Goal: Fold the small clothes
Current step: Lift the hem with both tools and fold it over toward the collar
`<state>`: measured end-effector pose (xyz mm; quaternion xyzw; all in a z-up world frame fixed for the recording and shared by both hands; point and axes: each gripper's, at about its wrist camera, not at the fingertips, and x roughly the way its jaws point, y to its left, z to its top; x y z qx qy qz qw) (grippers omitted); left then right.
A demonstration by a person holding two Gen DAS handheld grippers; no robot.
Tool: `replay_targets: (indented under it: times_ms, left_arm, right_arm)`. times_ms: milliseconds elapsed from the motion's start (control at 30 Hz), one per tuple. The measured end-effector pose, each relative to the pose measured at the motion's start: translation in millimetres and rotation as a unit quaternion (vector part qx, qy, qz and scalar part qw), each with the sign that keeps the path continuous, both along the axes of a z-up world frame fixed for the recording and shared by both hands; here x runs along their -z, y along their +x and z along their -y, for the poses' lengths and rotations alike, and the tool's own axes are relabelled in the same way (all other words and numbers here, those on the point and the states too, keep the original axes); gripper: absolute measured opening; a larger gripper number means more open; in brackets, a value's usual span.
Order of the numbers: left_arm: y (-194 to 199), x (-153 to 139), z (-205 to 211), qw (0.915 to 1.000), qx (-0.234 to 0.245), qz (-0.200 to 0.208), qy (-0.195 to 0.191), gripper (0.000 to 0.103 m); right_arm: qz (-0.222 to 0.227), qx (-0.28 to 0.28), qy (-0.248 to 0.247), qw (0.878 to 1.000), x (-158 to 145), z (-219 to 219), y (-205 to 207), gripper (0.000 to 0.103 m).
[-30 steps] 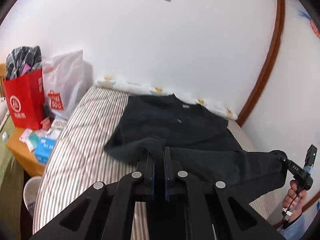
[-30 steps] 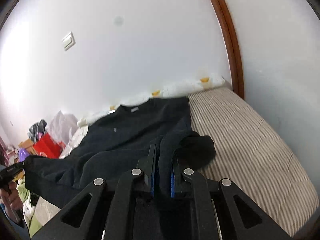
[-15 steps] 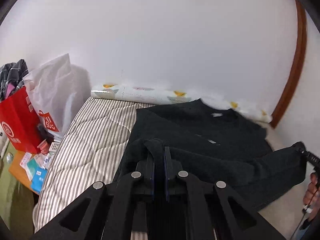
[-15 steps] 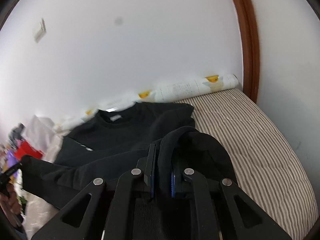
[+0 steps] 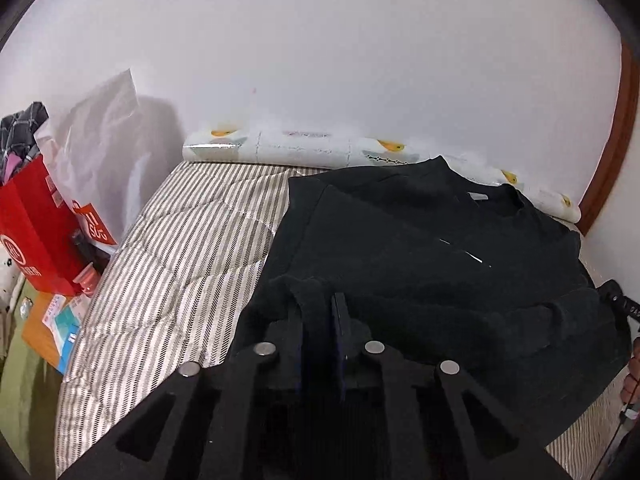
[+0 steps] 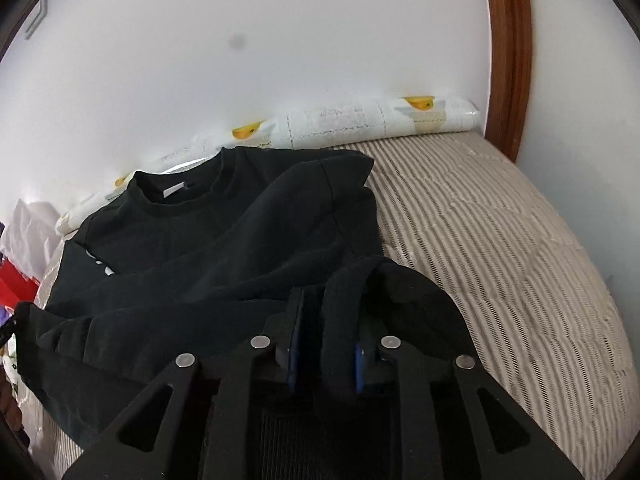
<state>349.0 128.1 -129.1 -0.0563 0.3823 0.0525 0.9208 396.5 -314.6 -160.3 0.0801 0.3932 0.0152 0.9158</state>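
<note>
Two tongs work one garment here, and each has a fold of black cloth between its pads. The left tongs (image 5: 320, 320) are opening, the hem of the sweater (image 5: 432, 240) standing in the narrow gap; whether the pads press on it at this instant I cannot tell from the dark cloth against dark pads, though the gap looks barely wider than the fold. The right tongs (image 6: 326, 332) are opening too, a thick roll of hem looped between the blue pads and bulging out past them, with some slack showing on the left side, so the hold looks to be letting go. Outward from both, the lower edge of the sweater lies doubled up over its chest, a soft ridge running across from one pair of tongs to the other, while the collar and its white tag point toward the wall. The sweater rests on the striped bed (image 6: 500, 240), its neck close to the patterned roll (image 5: 304, 150) along the wall. I judge the bottom-to-top fold is being laid down now and is nearly placed; the ridge is lumpy and uneven, so smoothing is left, and the sleeves look tucked in but I cannot be sure. A red bag (image 5: 36, 232) stands off the bed's left side, well apart.
</note>
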Motion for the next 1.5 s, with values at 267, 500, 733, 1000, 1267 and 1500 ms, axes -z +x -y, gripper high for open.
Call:
replay_targets:
  times_ms: [267, 500, 733, 1000, 1267, 1500]
  left_arm:
    - [-29.5, -19.9, 8.5, 0.9997, 0.024, -0.003, 0.005, 0.036]
    - [-81.5, -18.7, -0.5, 0.9982, 0.046, -0.015, -0.036, 0.057]
    - [-110.2, 18.6, -15.5, 0.9919, 0.037, -0.055, -0.108, 0.058]
    - [-99.3, 41.5, -42.7, 0.9721, 0.012, -0.061, -0.226, 0.060]
    - [-77.8, 42.1, -31.7, 0.9790, -0.012, -0.057, -0.195, 0.057]
    - [-80.5, 35.4, -13.0, 0.9928, -0.009, -0.060, -0.104, 0.010]
  right_arm:
    - [0.038, -0.013, -0.043, 0.998, -35.1, 8.2, -72.1, 0.049]
    - [0.009, 0.006, -0.042, 0.999, -21.5, 40.6, -130.0, 0.061]
    - [-0.028, 0.023, 0.019, 0.999, 9.5, 59.5, -145.1, 0.061]
    - [-0.019, 0.049, 0.111, 0.992, 18.7, 73.2, -124.6, 0.062]
    - [-0.018, 0.068, 0.112, 0.991, 28.6, 65.5, -101.1, 0.056]
    - [-0.001, 0.050, 0.089, 0.995, 21.5, 66.4, -105.2, 0.012]
